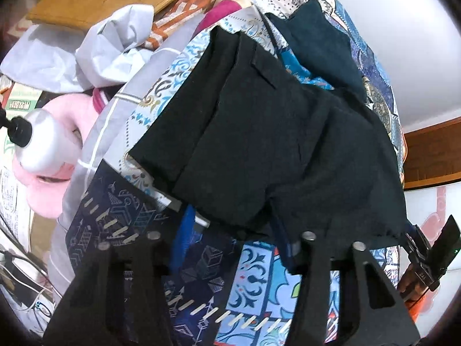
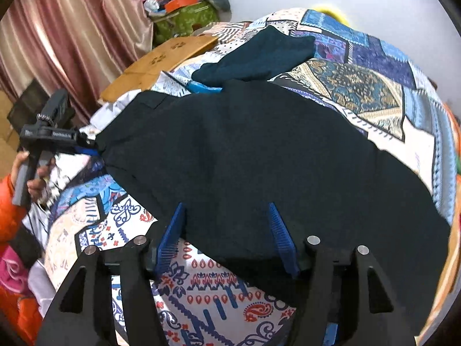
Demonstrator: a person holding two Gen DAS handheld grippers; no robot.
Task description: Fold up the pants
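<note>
Pants lie dark on the patterned bed, their near hem between the spread blue fingers of the right hand-held gripper, which press on nothing. The left hand-held gripper hovers at the other end; its fingertips are hidden by cloth, so I cannot tell its state. They look folded lengthwise already, leg over leg; the crosswise folds seem left. Only the left view shows the pocket flap; only the right shows the full length.

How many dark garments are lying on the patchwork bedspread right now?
2: black pants spread across the middle, and a dark teal garment just beyond them, toward the wall. Others may be hidden.
</note>
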